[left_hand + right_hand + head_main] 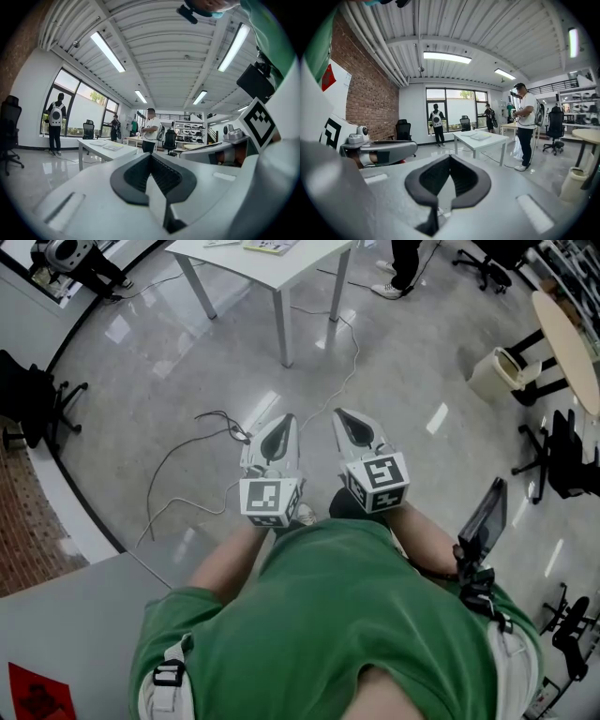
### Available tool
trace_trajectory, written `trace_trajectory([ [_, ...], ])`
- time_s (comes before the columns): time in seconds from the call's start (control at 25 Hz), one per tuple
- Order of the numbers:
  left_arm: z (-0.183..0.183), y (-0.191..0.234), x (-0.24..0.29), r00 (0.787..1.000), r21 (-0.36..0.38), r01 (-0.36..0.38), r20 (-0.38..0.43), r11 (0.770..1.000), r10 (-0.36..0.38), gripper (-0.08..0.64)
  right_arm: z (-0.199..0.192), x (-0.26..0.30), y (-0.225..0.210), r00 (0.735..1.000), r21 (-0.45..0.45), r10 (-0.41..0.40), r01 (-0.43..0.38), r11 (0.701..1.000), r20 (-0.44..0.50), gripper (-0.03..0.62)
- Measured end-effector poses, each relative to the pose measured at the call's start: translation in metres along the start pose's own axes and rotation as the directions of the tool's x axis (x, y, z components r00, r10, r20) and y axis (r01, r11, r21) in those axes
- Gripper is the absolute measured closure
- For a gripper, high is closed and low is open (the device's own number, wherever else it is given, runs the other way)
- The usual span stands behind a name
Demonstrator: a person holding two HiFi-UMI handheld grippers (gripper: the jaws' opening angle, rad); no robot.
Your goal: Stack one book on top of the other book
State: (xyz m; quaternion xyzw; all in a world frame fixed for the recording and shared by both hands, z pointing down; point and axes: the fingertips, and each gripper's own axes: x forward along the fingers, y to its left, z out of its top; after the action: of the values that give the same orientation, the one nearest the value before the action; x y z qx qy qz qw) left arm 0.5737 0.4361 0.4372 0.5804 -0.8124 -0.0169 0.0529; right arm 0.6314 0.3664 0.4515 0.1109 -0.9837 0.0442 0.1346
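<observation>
A person in a green shirt stood on the glossy floor (141, 381) holding the left gripper (287, 423) and right gripper (342, 418) side by side. Both were empty, their jaws pressed together. In the left gripper view (151, 157) and the right gripper view (450, 159) the dark pads met with nothing between them.

Well ahead of the fingertips stood a white table (253, 263), where two flat books lay apart: a yellowish book (272, 246) and a paler book (221, 243). Both were too small to judge for thickness.

They looked thin and light, and probably limp if soft-covered, so a pinch at one corner could let the pages sag or fan. The stiffer spine edge, gripped near its middle, seemed the safer hold. Because each book lay flush on the tabletop, one jaw would first have to work under the edge.
</observation>
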Motion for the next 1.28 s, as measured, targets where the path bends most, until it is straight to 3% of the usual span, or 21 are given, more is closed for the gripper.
trace_trajectory([
  [0.36,0.011,0.023,0.038,1.0,0.006,0.003,0.026,1.0,-0.003,0.552,0.018,0.036,-0.017,0.999,0.0,-0.01,0.01,1.0,0.032,0.589],
  [0.96,0.039,0.028,0.175,0.997,0.028,-0.057,0.054,0.998,0.056,0.552,0.06,0.1,-0.132,0.996,-0.001,0.03,-0.03,1.0,0.081,0.589],
  [1.28,0.039,0.036,0.208,0.992,0.055,-0.121,0.037,0.991,0.119,0.552,0.064,0.123,-0.177,0.994,0.03,0.042,-0.046,0.999,0.105,0.589],
])
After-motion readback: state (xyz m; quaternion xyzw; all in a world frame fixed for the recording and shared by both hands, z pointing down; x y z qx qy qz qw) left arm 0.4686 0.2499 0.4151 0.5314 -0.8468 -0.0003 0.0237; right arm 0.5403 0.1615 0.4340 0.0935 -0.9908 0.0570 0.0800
